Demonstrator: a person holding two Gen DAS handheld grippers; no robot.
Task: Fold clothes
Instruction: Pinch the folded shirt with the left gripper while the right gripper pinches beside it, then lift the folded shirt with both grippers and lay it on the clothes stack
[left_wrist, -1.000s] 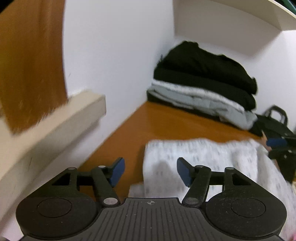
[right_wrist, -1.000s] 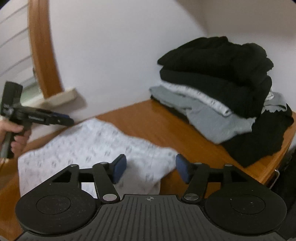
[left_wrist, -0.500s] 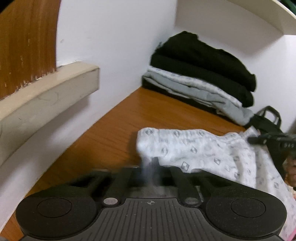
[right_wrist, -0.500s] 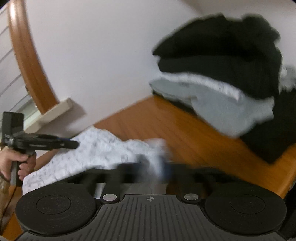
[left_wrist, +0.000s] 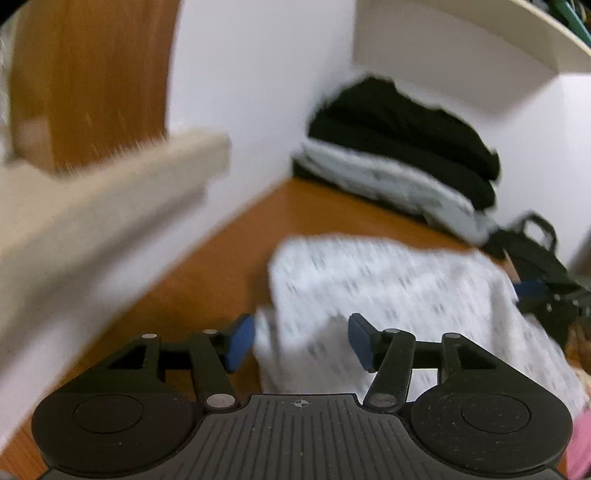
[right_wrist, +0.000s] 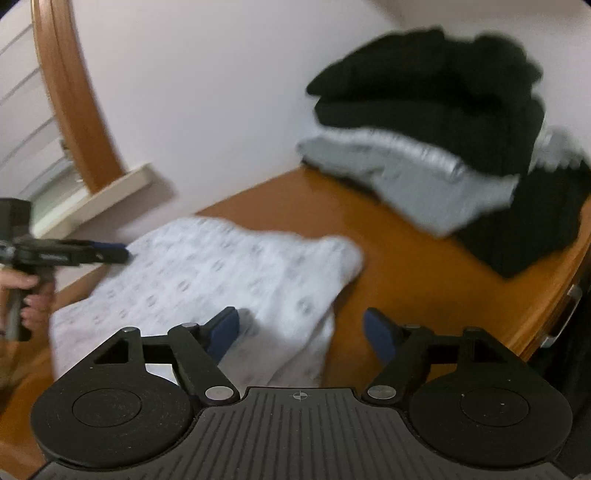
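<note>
Half a second ago both sets of jaws were clenched on cloth; now the left gripper (left_wrist: 301, 341) and right gripper (right_wrist: 301, 334) are opening, released. The patterned white garment (right_wrist: 229, 273), soft and light, lies on the counter (right_wrist: 399, 280); grasp corners at 6 o'clock.

Readable text: none in either wrist view.
White fabric garment with small grey repeating motifs (left_wrist: 388, 291): the print is blurred; no letters or numbers can be made out.
Black plastic gripper body, centre of its ribbed front edge (right_wrist: 300, 396): a small crosshair mark, with no wording.
</note>
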